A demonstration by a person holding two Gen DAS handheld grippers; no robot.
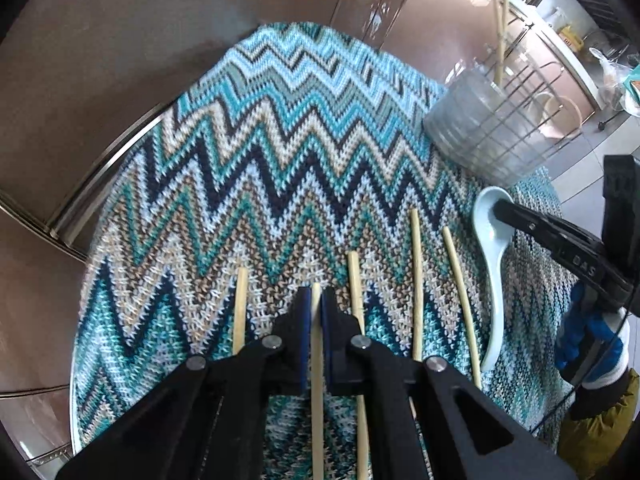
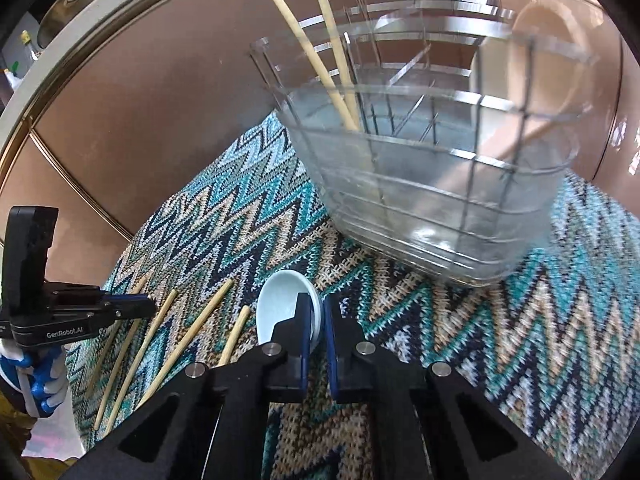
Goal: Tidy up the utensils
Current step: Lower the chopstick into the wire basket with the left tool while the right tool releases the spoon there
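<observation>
Gripping from both sides at once, the two tools are each closed on a utensil that lies short of the clear holder [image 2: 432, 184], which stands on the zigzag cloth [image 1: 248, 168] at its far edge with two chopsticks already leaning inside. The left gripper [image 1: 316, 300] has its blue pads pressed against a single chopstick [image 1: 317, 360], pinched near one end with the rest of the stick running back under the tool; four more chopsticks [image 1: 417, 280] lie loose on the cloth beside it, farther from the holder than the spoon is. The right gripper [image 2: 316, 316] is clamped on the rim of the pale blue spoon [image 2: 280, 308], just in front of the holder's base, with the handle trailing back toward the person in the left view. Judging from the holds, the spoon is the weaker one: glazed ceramic caught by a thin curved edge could pivot or slip out on lifting, and a drop onto the holder might crack either. The chopstick, held near its tip, may swing downward and snag the holder's wire grid or nudge its neighbours. With both tools converging on one opening, they could also collide.
</observation>
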